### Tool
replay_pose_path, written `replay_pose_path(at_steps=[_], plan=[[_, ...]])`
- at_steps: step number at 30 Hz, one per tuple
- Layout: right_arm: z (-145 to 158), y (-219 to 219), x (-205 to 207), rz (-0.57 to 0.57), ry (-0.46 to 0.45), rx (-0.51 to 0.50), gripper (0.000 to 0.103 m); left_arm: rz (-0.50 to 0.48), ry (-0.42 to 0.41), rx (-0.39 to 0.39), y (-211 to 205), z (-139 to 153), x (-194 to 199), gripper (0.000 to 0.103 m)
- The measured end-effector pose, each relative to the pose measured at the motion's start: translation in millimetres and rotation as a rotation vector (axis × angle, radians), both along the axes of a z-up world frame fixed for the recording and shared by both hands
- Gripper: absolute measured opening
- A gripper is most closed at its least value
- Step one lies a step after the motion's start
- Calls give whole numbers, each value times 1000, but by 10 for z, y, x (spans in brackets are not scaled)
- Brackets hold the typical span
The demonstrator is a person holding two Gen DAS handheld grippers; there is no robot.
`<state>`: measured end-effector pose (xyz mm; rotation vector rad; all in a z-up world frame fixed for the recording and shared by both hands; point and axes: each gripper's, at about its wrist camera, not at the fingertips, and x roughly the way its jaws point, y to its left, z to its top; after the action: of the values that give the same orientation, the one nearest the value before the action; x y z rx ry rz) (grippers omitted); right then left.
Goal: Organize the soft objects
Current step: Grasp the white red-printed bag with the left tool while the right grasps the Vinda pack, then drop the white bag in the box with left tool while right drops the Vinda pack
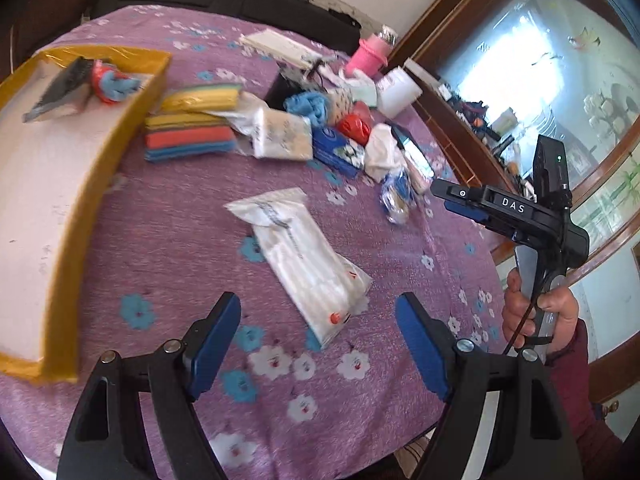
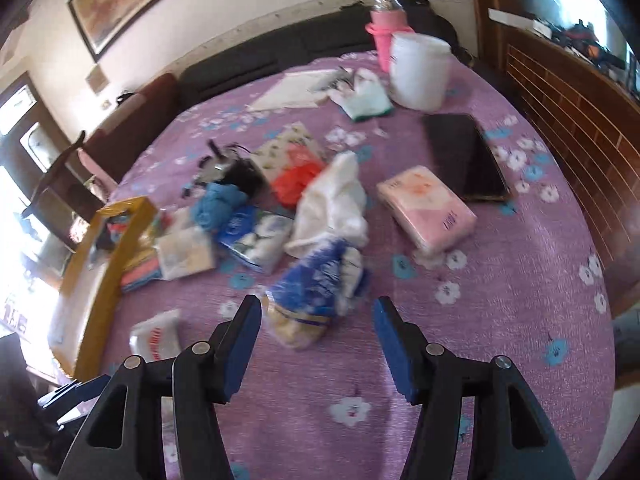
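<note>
A purple flowered cloth covers the round table (image 1: 168, 240). My left gripper (image 1: 318, 344) hangs open just short of a white tissue pack (image 1: 304, 256), which lies loose on the cloth. At the left stands a yellow-rimmed box (image 1: 116, 140) that holds a grey cloth (image 1: 60, 88) and a red and blue bundle (image 1: 110, 82). My right gripper (image 2: 316, 346) is open above the cloth, with a blue and white plastic bag (image 2: 316, 292) lying just ahead of its fingertips, untouched. A pink tissue pack (image 2: 426, 208) lies ahead to the right.
Mid-table is a pile: stacked sponges (image 1: 188, 140), a white tissue pack (image 1: 282, 136), a blue tissue pack (image 2: 256, 240), a white cloth (image 2: 332, 204), a red bag (image 2: 294, 178), a blue cloth (image 2: 218, 202). Farther off are a dark tablet (image 2: 464, 156), a white tub (image 2: 420, 72) and a pink bottle (image 2: 382, 38).
</note>
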<state>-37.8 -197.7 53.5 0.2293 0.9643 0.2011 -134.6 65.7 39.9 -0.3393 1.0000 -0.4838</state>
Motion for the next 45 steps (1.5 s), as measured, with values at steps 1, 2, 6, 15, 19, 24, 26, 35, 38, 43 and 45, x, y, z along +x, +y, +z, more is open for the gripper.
replay_pose_path(at_steps=[1, 2, 6, 15, 19, 24, 26, 35, 38, 43, 45], plan=[[-43, -8, 5, -5, 8, 10, 63, -5, 6, 13, -75, -18, 59, 79], [-76, -22, 16, -7, 14, 23, 62, -7, 7, 32, -140, -28, 115, 79], [-213, 89, 191, -8, 43, 65, 62, -15, 19, 105, -390, -84, 346, 79], [-381, 165, 424, -45, 73, 97, 49, -63, -66, 353, -797, -182, 337, 51], [-343, 142, 336, -9, 60, 108, 36, -54, -68, 274, -592, -79, 261, 23], [-228, 206, 114, 18, 32, 83, 36, -3, -105, 180, -299, 102, 116, 23], [-166, 237, 34, 27, 26, 96, 36, 21, -115, 140, -147, 178, 30, 23], [285, 785, -187, 145, -51, 92, 36, 191, -170, 98, 775, 554, -115, 23], [374, 1092, -174, 202, -64, 95, 36, 264, -164, 133, 1162, 614, -17, 23], [412, 1704, -16, 297, -49, 110, 37, 342, -153, 238, 1644, 661, 311, 23], [412, 1962, 63, 335, -44, 110, 37, 361, -133, 245, 1825, 636, 503, 23]])
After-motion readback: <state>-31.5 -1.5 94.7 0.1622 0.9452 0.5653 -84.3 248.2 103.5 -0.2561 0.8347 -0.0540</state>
